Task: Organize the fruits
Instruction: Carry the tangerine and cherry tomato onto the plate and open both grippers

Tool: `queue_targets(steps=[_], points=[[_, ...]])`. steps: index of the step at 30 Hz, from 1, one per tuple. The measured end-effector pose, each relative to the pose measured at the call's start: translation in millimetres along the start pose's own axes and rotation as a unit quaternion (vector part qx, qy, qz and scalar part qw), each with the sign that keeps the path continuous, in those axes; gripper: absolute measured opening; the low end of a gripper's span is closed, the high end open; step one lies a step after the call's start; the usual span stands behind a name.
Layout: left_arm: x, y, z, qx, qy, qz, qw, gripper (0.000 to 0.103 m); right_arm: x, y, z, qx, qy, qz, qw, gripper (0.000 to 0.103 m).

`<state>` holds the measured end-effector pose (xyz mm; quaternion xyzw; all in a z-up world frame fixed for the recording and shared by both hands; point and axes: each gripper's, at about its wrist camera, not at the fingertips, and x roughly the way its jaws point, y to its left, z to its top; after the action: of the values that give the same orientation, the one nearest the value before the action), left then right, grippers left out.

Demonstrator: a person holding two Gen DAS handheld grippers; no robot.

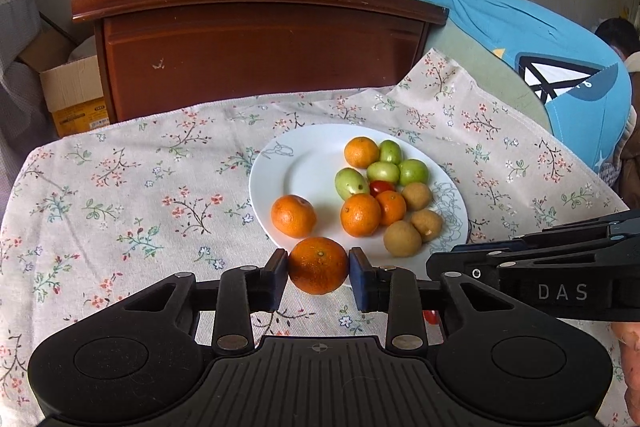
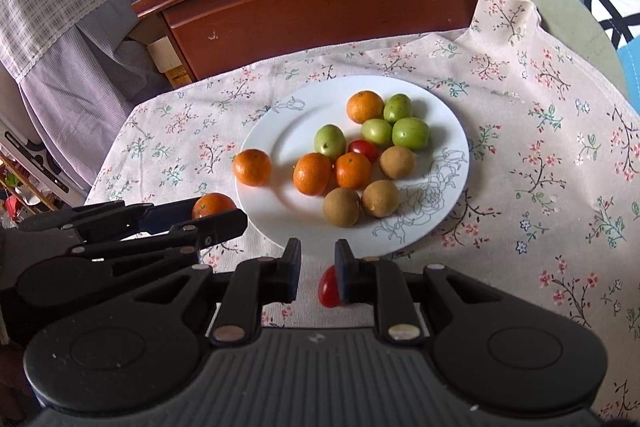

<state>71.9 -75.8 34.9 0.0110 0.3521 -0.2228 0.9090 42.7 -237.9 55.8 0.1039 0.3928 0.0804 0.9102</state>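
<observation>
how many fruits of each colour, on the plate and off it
orange tangerines: 5, one in the left gripper jaws
green fruits: 4
brown fruits: 3
red tomatoes: 2, one on the cloth by the right gripper
total: 14

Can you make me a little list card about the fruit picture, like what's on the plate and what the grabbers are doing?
Plate: white plate with a drawn flower, on the flowered tablecloth
Oranges on plate: four, one at the left rim
Green fruits: four
Brown fruits: three
Cherry tomato on plate: one
Left gripper: closed on an orange, just short of the plate's near rim
Right gripper: open, holding nothing
Loose cherry tomato: on the cloth, partly hidden by the right gripper's finger
</observation>
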Motion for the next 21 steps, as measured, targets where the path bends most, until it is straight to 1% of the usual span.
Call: queue_targets(steps=[7,11,17,19,21], points=[[9.3,10.7,24.9,-0.023,-0.024,0.008,0.9994,0.030,1.2,-8.7,25.5,0.025,-0.050,0.006,0.998,0.018],[18.4,14.6,34.4,-0.033,-0.030,0.008,0.9990,0.030,9.4,-15.9,37.3,0.041,-0.063,0.007,0.997,0.018],[31.7,12.4,43.4,-0.030,-0.032,0.005,0.9990,0.030,23.4,-25.3,46.3,0.053,-0.069,-0.001,0.996,0.018],[35.8,12.7,44.6,-0.032,-0.029,0.005,0.9990,0.030,26.5,-27.3,47.1,0.054,-0.062,-0.006,0.997,0.018],[37.9,12.8,45.1,-0.033,-0.027,0.003,0.9991,0.030,26.3,-29.5,44.8,0.062,-0.043,-0.010,0.997,0.018]])
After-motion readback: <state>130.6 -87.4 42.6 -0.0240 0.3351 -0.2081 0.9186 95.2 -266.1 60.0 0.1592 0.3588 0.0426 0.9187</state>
